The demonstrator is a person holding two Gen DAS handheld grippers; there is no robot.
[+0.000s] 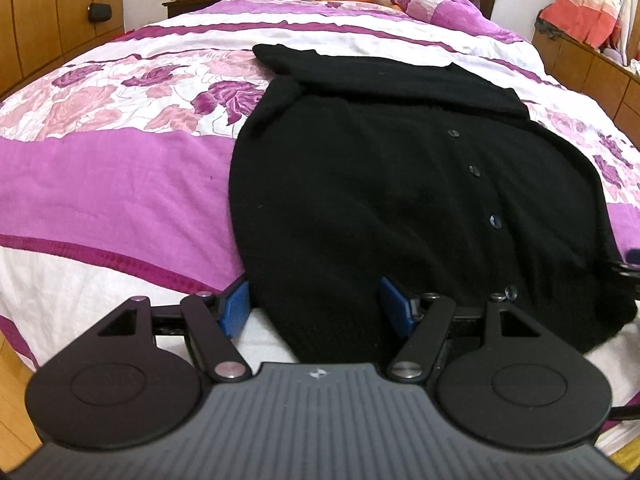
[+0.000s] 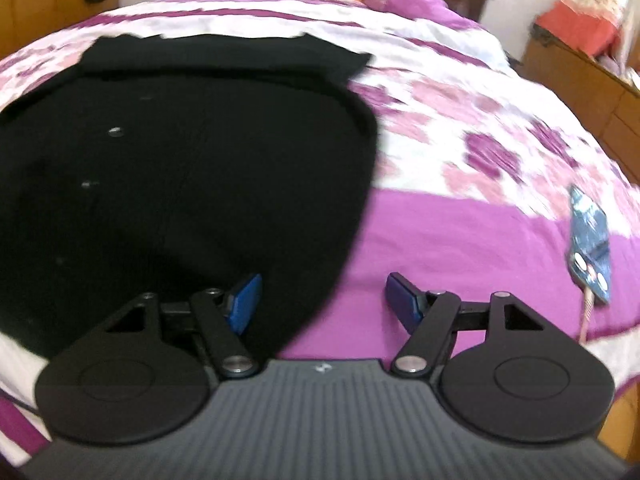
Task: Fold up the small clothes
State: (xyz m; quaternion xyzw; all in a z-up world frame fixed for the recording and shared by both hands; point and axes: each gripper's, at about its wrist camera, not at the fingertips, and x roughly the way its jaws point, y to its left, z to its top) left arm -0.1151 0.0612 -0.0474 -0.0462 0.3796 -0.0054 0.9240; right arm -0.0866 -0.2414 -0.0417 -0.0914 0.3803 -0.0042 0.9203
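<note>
Both tongs, left gripper (image 1: 316, 306) and right gripper (image 2: 322, 300), hung spread over the black knitted buttoned cardigan (image 1: 400, 200); a shallow pinch risked slipping off its hem.

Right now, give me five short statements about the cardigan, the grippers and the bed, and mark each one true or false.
1. The black cardigan lies spread out on the bed cover. True.
2. The left gripper is shut on the cardigan. False: its jaws stand open, on either side of the near hem.
3. The right gripper is open. True.
4. The cardigan has a zipper down the front. False: it closes with a row of buttons.
5. A phone lies on top of the cardigan. False: it lies on the bed cover, well apart from the cardigan.
</note>
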